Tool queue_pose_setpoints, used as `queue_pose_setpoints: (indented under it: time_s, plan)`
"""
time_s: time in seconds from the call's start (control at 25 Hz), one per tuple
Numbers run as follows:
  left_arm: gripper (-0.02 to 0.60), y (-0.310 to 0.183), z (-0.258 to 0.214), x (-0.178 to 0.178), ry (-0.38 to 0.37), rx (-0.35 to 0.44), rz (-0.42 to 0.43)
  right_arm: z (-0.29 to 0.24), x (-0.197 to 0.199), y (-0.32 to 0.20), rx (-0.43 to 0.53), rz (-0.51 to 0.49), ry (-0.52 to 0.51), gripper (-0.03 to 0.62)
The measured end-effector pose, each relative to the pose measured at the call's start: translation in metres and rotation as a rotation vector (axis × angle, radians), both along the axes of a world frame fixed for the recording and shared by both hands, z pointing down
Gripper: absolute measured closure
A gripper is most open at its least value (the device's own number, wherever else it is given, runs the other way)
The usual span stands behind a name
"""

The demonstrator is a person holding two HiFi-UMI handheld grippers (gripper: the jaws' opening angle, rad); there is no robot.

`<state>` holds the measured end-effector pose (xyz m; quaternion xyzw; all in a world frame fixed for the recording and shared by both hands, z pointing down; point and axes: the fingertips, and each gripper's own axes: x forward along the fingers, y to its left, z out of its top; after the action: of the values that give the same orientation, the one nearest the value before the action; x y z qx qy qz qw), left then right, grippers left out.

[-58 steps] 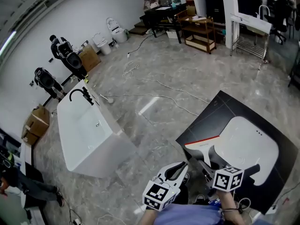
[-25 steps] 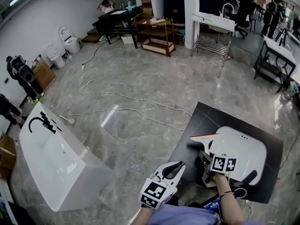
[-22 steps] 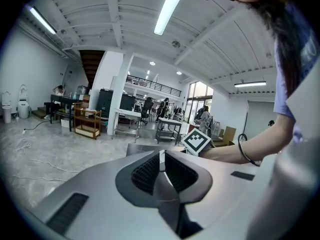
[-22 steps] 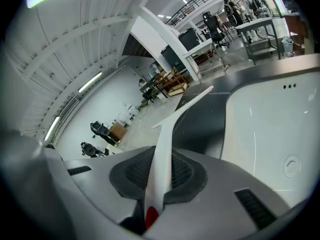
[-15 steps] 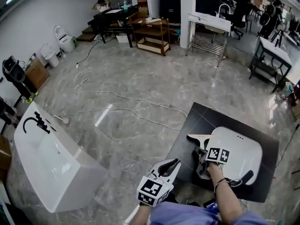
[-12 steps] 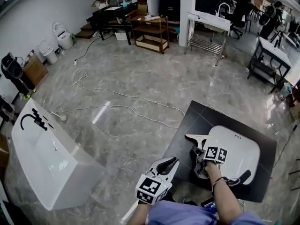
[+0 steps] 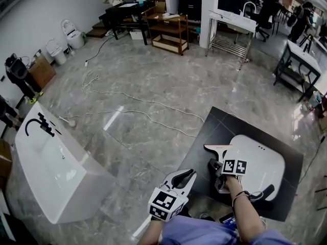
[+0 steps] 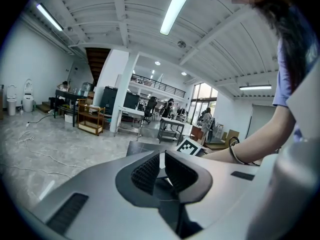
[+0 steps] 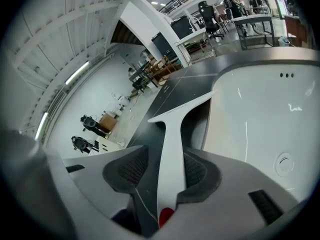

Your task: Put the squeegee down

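The white squeegee (image 7: 216, 151) lies with its blade by the near left edge of the white basin (image 7: 260, 162), on the black mat (image 7: 214, 126). In the right gripper view its handle (image 9: 170, 144) runs between the jaws and its blade (image 9: 182, 109) points ahead over the mat (image 9: 175, 91). My right gripper (image 7: 216, 168) (image 9: 162, 166) is opening: a dark gap shows between the left pad (image 9: 131, 166) and the handle. My left gripper (image 7: 186, 175) (image 8: 161, 169) hangs to the left over the floor, shut, with nothing in it.
A white bathtub (image 7: 51, 172) with a black tap stands on the marble floor at the left. Cables (image 7: 143, 108) trail across the floor. Wooden shelves (image 7: 168, 32), metal tables (image 7: 230, 29) and toilets (image 7: 71, 32) line the far side.
My right gripper has come down with the squeegee onto the mat beside the basin. The left gripper has stayed where it was.
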<state>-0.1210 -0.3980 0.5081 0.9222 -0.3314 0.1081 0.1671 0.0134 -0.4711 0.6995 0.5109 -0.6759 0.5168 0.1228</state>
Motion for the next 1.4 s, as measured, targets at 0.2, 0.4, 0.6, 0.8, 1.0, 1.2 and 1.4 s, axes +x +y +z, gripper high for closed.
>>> queue_pose_setpoints:
  time_s: [0.2, 0.4, 0.6, 0.8, 1.0, 1.2, 1.4]
  plan:
    - [0.538, 0.000, 0.002, -0.004, -0.011, -0.003, -0.023, 0.000, -0.001, 0.005, -0.002, -0.036, 0.065, 0.371]
    - [0.538, 0.003, 0.000, -0.005, -0.010, 0.002, -0.027, 0.001, -0.003, 0.013, -0.003, -0.086, 0.190, 0.307]
    - [0.538, 0.008, -0.002, -0.004, -0.008, 0.011, -0.027, -0.001, 0.007, 0.027, 0.013, -0.079, 0.265, 0.289]
    - [0.538, 0.009, -0.002, -0.006, -0.008, 0.014, -0.033, -0.021, 0.012, 0.030, 0.081, -0.051, 0.247, 0.288]
    - [0.538, 0.015, -0.005, -0.003, -0.009, 0.018, -0.030, -0.055, 0.007, 0.030, 0.174, -0.113, 0.282, 0.289]
    - [0.538, 0.024, -0.009, 0.002, -0.010, 0.026, -0.027, -0.092, -0.002, 0.042, 0.276, -0.146, 0.236, 0.289]
    - [0.538, 0.034, -0.012, 0.008, -0.020, 0.036, -0.023, -0.133, -0.015, 0.063, 0.368, -0.172, 0.170, 0.289]
